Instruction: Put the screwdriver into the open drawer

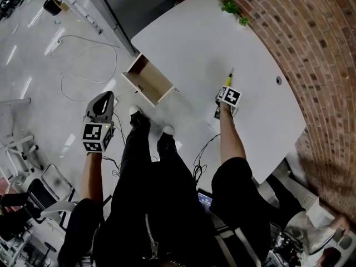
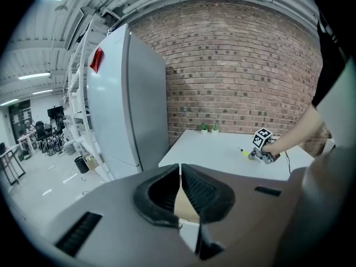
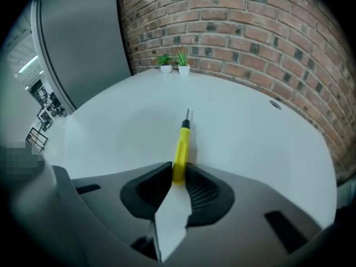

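While the screwdriver (image 3: 181,146) lies flat on the white tabletop (image 1: 211,32), my right gripper (image 3: 178,174) is closed on the near end of its yellow handle, with a pad pressing each side. The metal tip points away from me, toward the far edge, where two small potted plants (image 3: 173,60) stand against the brick wall (image 1: 311,49). From the head view, the right gripper (image 1: 228,86) sits over the middle of the tabletop, with the screwdriver (image 1: 230,77) projecting just beyond it.

The open drawer (image 1: 147,82) juts out from the tabletop's left edge, well apart from the screwdriver and to its left. Its wooden inside faces up.

My left gripper (image 1: 104,100) is held over the floor (image 1: 44,65), left of the drawer and nearer to me, not touching it. In its own view, the left gripper (image 2: 180,174) has its jaws brought together at the tips, with nothing held between them. A loose cable (image 1: 83,60) lies on the floor beyond it.
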`<state>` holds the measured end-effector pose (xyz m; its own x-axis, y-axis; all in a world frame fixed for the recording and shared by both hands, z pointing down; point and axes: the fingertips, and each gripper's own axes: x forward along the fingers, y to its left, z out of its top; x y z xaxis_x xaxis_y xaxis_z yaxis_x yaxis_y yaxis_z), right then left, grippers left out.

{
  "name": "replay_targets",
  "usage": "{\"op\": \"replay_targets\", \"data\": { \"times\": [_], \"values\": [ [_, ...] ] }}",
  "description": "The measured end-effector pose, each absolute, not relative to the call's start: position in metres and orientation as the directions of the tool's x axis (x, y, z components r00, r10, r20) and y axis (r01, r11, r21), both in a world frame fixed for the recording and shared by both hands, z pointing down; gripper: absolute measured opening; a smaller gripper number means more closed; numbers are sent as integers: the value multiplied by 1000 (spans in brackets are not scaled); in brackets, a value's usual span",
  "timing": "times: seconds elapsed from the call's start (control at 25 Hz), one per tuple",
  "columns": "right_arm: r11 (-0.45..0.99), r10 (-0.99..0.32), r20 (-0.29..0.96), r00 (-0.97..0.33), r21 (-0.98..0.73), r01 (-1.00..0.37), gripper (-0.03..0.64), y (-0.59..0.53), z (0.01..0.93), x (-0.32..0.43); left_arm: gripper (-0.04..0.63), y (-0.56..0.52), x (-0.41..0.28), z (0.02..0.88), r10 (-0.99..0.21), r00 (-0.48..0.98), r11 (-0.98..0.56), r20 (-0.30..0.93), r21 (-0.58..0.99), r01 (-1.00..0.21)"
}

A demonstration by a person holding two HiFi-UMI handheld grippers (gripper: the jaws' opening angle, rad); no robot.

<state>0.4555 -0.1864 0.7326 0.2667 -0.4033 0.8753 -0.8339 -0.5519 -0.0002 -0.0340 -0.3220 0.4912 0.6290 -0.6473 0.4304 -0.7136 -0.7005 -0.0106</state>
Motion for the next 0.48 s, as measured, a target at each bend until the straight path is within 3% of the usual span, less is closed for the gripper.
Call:
{"op": "replay_targets", "data": {
  "times": [0.48],
  "values": [
    [-508, -471, 854, 224, -54, -860, 78, -196, 717, 442, 32, -320, -44, 491, -651, 635, -699, 416, -1, -715]
  ]
}}
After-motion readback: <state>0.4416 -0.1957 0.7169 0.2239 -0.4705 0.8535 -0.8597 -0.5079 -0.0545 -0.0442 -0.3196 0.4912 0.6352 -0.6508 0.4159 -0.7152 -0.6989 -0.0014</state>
